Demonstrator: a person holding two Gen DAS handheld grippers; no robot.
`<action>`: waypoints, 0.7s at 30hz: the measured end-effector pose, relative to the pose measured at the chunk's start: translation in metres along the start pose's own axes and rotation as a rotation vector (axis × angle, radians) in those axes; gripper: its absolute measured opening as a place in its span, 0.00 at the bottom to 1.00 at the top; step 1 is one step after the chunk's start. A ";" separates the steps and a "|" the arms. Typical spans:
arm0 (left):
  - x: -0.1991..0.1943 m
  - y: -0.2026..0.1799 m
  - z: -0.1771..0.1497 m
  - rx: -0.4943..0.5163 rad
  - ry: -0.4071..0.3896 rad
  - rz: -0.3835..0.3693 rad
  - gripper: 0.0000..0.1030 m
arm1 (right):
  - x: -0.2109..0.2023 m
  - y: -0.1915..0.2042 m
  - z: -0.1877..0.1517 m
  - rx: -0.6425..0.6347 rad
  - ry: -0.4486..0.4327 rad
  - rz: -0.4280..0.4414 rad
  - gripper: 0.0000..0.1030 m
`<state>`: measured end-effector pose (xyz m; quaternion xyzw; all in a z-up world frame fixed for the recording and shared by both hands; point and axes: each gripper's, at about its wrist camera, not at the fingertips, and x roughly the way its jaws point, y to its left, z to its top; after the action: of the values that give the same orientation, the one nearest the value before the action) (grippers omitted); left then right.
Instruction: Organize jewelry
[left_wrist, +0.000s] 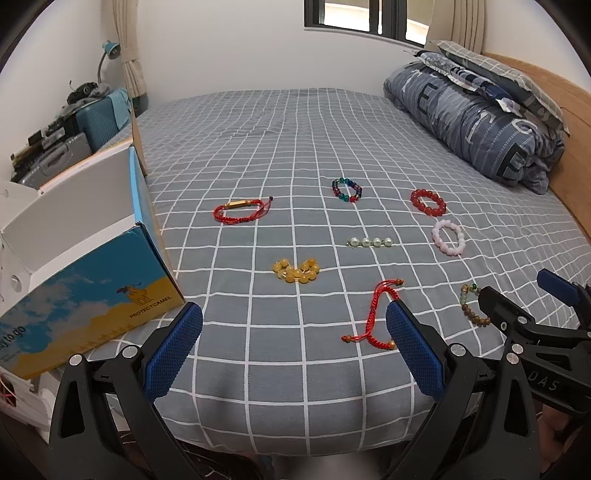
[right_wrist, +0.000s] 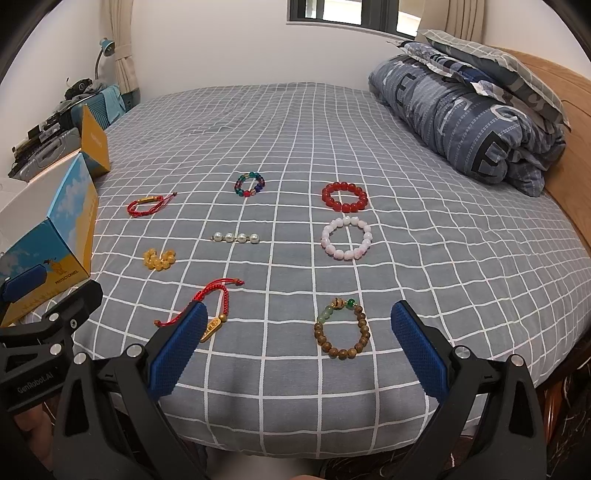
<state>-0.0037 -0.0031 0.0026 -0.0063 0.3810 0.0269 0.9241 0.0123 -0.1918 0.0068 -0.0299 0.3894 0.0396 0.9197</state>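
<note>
Several bracelets lie on the grey checked bed. A red cord bracelet lies just ahead of my left gripper, which is open and empty. A wooden-bead bracelet lies just ahead of my right gripper, also open and empty. Farther off are a yellow bead bracelet, a pearl strand, a pink bead bracelet, a red bead bracelet, a multicolour bead bracelet and a red cord bracelet with a gold bar. An open blue-and-yellow box stands at the bed's left edge.
A folded blue quilt and pillows lie at the far right by the wooden headboard. Suitcases and a desk lamp stand beyond the bed's left side. The bed's front edge is just under both grippers.
</note>
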 end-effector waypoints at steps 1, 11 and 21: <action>0.000 0.000 0.000 -0.002 0.001 -0.001 0.95 | 0.000 0.000 0.000 0.001 0.001 0.001 0.93; 0.001 -0.001 -0.001 -0.002 0.007 -0.008 0.95 | 0.000 0.000 0.000 0.000 0.003 0.004 0.93; 0.002 -0.002 -0.001 -0.001 0.012 -0.008 0.95 | 0.001 0.001 0.000 -0.002 0.002 -0.001 0.93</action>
<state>-0.0031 -0.0050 0.0001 -0.0083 0.3867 0.0233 0.9219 0.0127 -0.1903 0.0058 -0.0312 0.3904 0.0394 0.9193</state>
